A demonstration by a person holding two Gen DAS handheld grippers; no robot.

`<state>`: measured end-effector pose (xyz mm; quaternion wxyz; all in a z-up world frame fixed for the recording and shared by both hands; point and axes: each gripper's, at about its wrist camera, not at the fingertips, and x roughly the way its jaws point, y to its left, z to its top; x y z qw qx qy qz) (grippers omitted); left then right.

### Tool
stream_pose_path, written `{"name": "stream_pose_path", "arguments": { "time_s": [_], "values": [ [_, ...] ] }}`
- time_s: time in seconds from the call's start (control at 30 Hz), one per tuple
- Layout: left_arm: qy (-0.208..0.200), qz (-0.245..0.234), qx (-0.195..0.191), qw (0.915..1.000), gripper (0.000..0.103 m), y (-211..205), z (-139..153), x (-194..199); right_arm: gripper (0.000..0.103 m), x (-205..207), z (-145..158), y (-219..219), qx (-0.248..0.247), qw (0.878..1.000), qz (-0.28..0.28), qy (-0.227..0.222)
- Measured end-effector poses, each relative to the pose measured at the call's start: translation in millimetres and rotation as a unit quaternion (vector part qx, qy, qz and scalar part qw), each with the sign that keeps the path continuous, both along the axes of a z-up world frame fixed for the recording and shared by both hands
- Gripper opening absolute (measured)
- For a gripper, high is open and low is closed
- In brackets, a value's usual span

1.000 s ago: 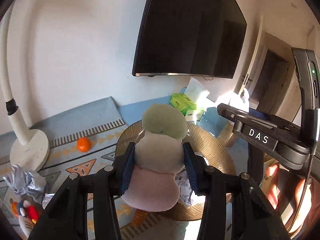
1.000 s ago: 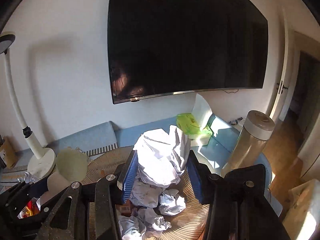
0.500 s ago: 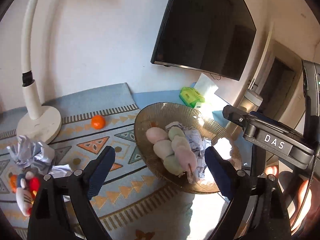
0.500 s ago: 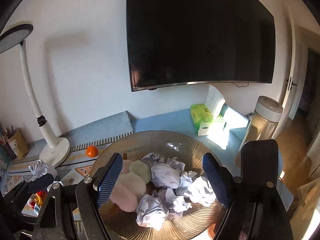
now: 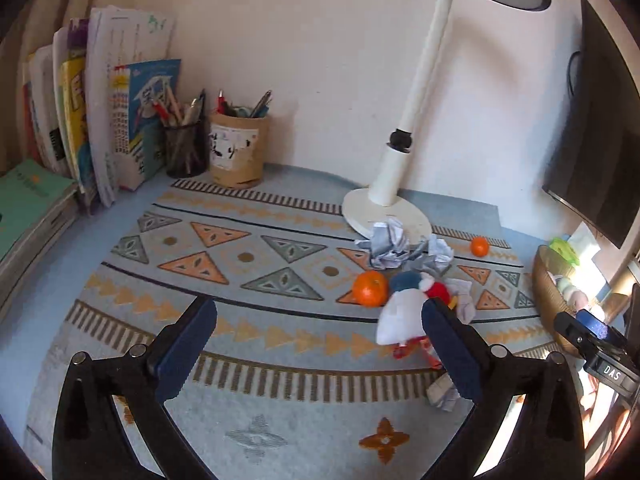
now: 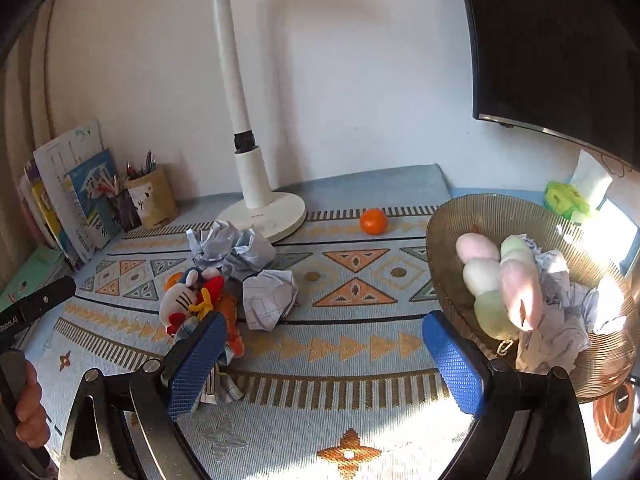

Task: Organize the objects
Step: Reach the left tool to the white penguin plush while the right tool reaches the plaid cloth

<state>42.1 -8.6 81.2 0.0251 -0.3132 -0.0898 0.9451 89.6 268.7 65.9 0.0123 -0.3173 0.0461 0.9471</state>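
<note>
Woven blue-grey mat [image 6: 360,320] with orange and grey triangles and striped borders covers the table. On its right edge sits a ribbed amber glass bowl [image 6: 472,216], holding pastel pink, white and green plush dumplings [image 6: 496,280] beside crumpled white paper [image 6: 560,320]. A white desk lamp [image 6: 260,200] with a round base stands at the back. Near its base lie loose balls of crumpled lined paper [image 6: 240,248], touching a small white plush toy [image 6: 188,300] with red and yellow trim. One orange tangerine [image 5: 370,288] rests just beside that toy; another tangerine [image 6: 373,221] lies well apart, near the mat's far border. The left gripper [image 5: 320,344] has its blue-padded jaws spread wide, empty. The right gripper [image 6: 328,356] likewise stands agape, holding nothing; its neighbour's body reads "DAS".
</note>
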Motion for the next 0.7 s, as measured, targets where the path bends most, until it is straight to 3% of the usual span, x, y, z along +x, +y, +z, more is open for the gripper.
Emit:
{"name": "stream_pose_path", "arguments": {
  "time_s": [0.13,0.2,0.3,0.7],
  "values": [
    [-0.010,0.043,-0.021,0.9988,0.102,-27,-22,-6,0.098,-7,-19,-3,0.003,1.000,0.005,-0.011],
    [-0.017,0.048,-0.017,0.9986,0.102,-31,-34,-8,0.098,-13,-34,1,-0.018,0.999,0.000,-0.028],
    [-0.067,0.052,-0.008,0.9964,0.102,-32,-54,-20,0.098,-21,-40,6,-0.023,0.998,-0.017,-0.052],
    [-0.060,0.037,-0.032,0.9970,0.102,-22,-55,-18,0.098,-23,-42,7,-0.019,0.998,-0.013,-0.063]
  ]
}}
